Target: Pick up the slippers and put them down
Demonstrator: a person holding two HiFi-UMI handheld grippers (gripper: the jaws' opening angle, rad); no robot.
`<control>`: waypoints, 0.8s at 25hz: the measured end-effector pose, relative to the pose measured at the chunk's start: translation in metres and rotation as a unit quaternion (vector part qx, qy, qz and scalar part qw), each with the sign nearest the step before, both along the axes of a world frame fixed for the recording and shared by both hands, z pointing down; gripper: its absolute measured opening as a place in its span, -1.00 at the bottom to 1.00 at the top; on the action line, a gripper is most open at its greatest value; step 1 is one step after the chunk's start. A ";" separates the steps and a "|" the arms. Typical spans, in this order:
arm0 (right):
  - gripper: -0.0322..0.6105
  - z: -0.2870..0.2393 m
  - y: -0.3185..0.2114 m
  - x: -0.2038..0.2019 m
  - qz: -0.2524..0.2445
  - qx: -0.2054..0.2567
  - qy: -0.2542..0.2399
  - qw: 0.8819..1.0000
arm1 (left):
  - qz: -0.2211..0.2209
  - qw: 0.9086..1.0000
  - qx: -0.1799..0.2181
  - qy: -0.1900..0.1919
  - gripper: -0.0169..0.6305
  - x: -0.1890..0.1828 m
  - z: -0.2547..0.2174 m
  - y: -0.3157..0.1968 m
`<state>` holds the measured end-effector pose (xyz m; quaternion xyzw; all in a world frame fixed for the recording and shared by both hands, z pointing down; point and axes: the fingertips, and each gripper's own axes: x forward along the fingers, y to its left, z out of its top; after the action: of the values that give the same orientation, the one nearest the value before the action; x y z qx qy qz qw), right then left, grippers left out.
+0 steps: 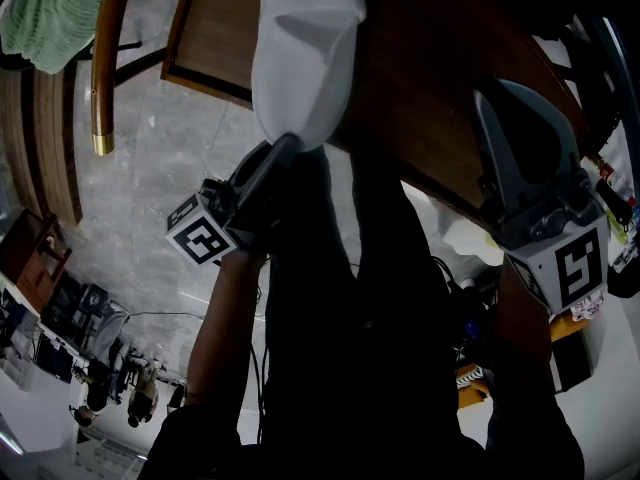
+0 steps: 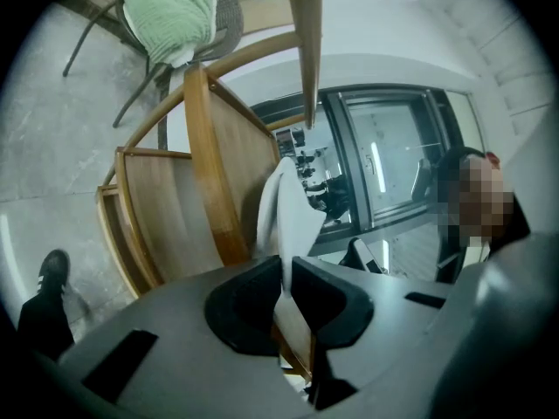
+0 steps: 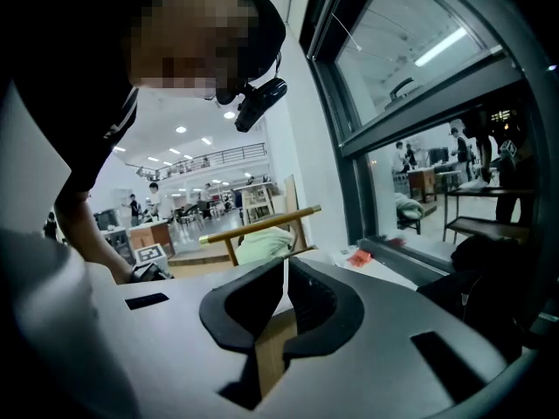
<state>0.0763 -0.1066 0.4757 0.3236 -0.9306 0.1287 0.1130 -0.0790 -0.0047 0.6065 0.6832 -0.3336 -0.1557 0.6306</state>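
A white slipper point(image 1: 305, 53) hangs pinched at its lower end in my left gripper point(image 1: 283, 150), in front of a brown wooden tabletop. In the left gripper view the slipper point(image 2: 284, 203) stands edge-on, and the dark pads of the left gripper point(image 2: 286, 273) press on it from both sides. My right gripper point(image 1: 505, 103) is at the right of the head view, beside the table edge. In the right gripper view the right gripper point(image 3: 286, 278) has its jaws together with nothing held between them. No second slipper shows in any view.
The wooden table point(image 1: 440, 98) runs slantwise across the head view over a grey marble floor point(image 1: 170, 168). A chair with a green towel point(image 1: 45, 13) and a gold-tipped leg point(image 1: 103, 78) stands at the left. A glass window wall point(image 3: 419, 103) lies right of the right gripper.
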 end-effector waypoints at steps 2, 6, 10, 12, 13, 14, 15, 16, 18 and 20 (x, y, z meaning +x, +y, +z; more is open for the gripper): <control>-0.81 0.000 0.001 -0.002 0.004 -0.005 -0.011 1.000 | -0.002 1.000 -0.004 -0.006 -0.83 -0.001 0.004 0.001; -0.81 -0.003 0.008 -0.007 0.005 -0.012 -0.022 1.000 | -0.015 0.999 -0.013 -0.038 -0.80 -0.007 0.010 0.003; -0.81 -0.004 0.012 -0.014 -0.004 -0.015 -0.019 1.000 | -0.015 0.995 -0.025 -0.099 -0.54 -0.013 0.017 0.006; -0.81 -0.003 0.013 -0.016 -0.008 -0.015 -0.016 1.000 | -0.014 0.991 -0.024 -0.127 -0.41 -0.017 0.020 0.007; -0.81 -0.003 0.014 -0.017 -0.010 -0.014 -0.015 1.000 | -0.016 0.990 -0.020 -0.139 -0.36 -0.019 0.020 0.007; -0.81 -0.004 0.013 -0.018 -0.012 -0.012 -0.015 1.000 | -0.019 0.988 -0.013 -0.150 -0.35 -0.022 0.019 0.007; -0.81 -0.005 0.013 -0.020 -0.014 -0.008 -0.015 1.000 | -0.021 0.987 -0.005 -0.161 -0.34 -0.025 0.018 0.008; -0.81 -0.008 0.013 -0.022 -0.015 -0.003 -0.017 1.000 | -0.018 0.984 0.004 -0.175 -0.35 -0.028 0.018 0.010; -0.81 -0.017 0.014 -0.025 -0.017 0.008 -0.021 1.000 | -0.001 0.978 0.021 -0.209 -0.35 -0.035 0.023 0.021; -0.81 -0.031 0.017 -0.028 -0.020 0.014 -0.018 1.000 | 0.010 0.972 0.034 -0.233 -0.47 -0.044 0.022 0.035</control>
<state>0.0482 -0.0894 0.4443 0.3039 -0.9405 0.1192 0.0945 -0.1235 0.0298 0.6282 0.7250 -0.4591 0.0022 0.5134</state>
